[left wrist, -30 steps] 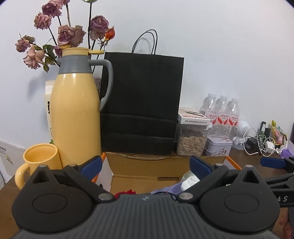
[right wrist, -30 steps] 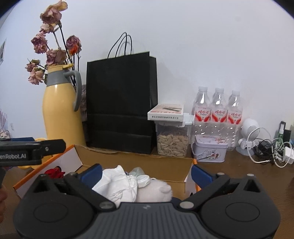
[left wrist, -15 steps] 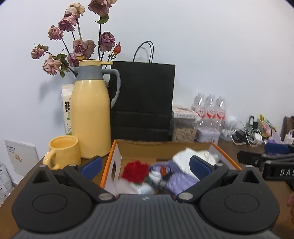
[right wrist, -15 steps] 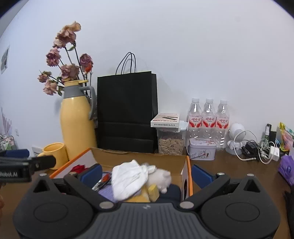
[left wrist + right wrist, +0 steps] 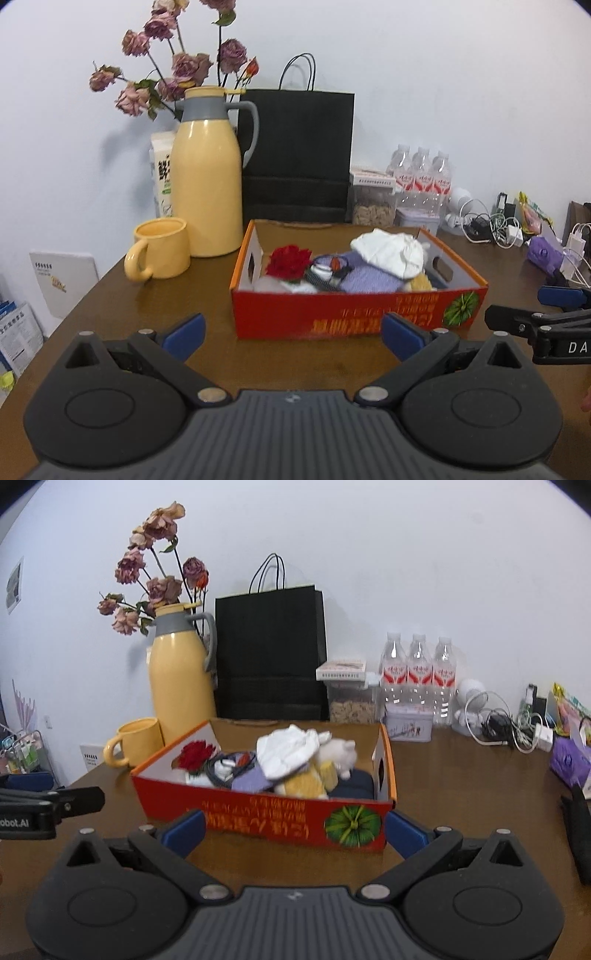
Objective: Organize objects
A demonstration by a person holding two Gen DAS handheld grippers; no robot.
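An orange-red cardboard box (image 5: 343, 312) (image 5: 266, 818) stands on the brown table, filled with a red fabric rose (image 5: 288, 260) (image 5: 194, 755), white cloth (image 5: 389, 247) (image 5: 288, 751), a purple cloth (image 5: 365, 282), a white plush toy (image 5: 338, 751), yellow items and a cable. My left gripper (image 5: 291, 332) is open and empty, just in front of the box's near wall. My right gripper (image 5: 293, 829) is open and empty, also close in front of the box, towards its right end.
Behind the box stand a yellow thermos jug (image 5: 208, 177) with dried roses, a yellow mug (image 5: 160, 247), a black paper bag (image 5: 297, 155), a seed jar (image 5: 351, 698), a tin (image 5: 408, 723), water bottles (image 5: 417, 675) and tangled chargers (image 5: 513, 727). A purple pouch (image 5: 569, 760) lies at right.
Both grippers have pulled back from over the box towards the table's near side. The box's front wall and its whole contents now show. Both stay open.
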